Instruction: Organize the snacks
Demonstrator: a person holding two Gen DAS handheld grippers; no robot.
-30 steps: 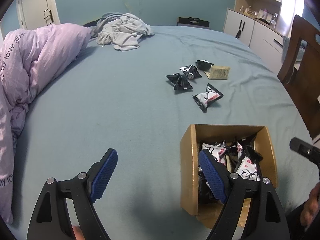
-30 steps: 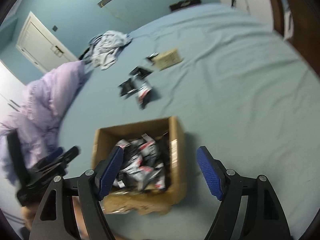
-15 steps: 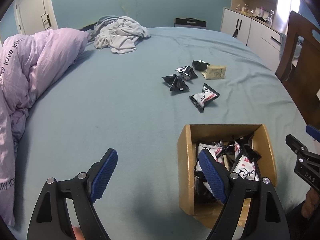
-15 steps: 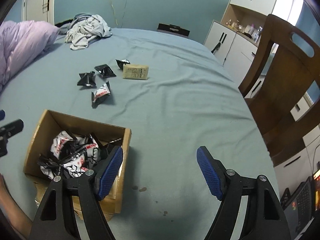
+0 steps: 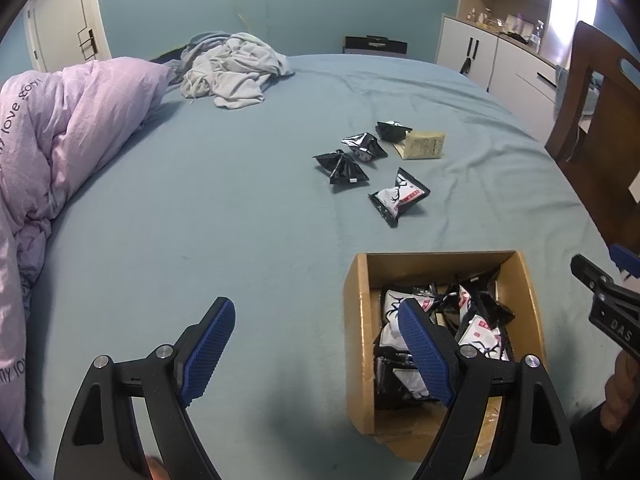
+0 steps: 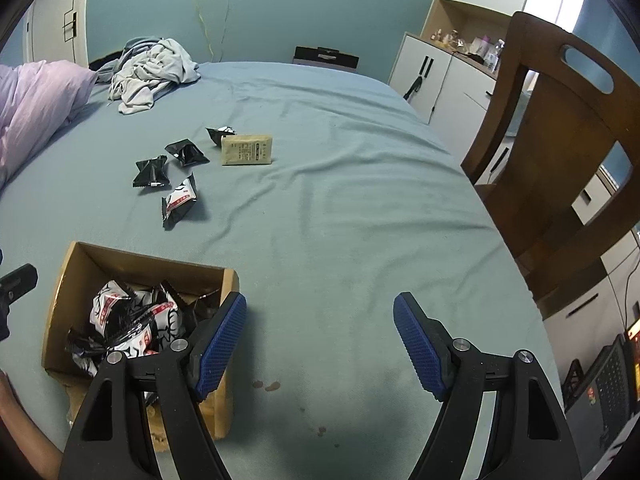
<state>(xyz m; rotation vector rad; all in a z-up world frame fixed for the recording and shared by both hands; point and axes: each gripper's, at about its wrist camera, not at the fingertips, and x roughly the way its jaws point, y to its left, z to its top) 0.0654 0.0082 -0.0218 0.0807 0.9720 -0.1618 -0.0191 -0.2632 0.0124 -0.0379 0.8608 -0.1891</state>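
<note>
Nearest, the left gripper [image 5: 316, 344] and the right gripper [image 6: 320, 338] both hang released and empty above the blue-sheeted bed [image 6: 340, 216], flanking an open brown cardboard box [image 6: 60, 280] filled with black-and-white snack packets [image 6: 132, 320]. Beyond the box lie a loose black-and-white snack packet [image 5: 400, 198], three black foil packets [image 5: 342, 166] and a flat tan sachet [image 5: 424, 145]. Farthest back are a rumpled grey garment [image 5: 232, 68] and a lilac duvet [image 5: 60, 128].

A blue-sheeted bed [image 5: 224, 208] carries an open cardboard box [image 5: 360, 336] of snack packets. Beyond the box lie four loose black snack packets [image 5: 400, 197] and a tan sachet [image 5: 425, 145]. Farther beyond it, grey clothes [image 5: 234, 70]; left of it, a lilac duvet [image 5: 60, 128].
</note>
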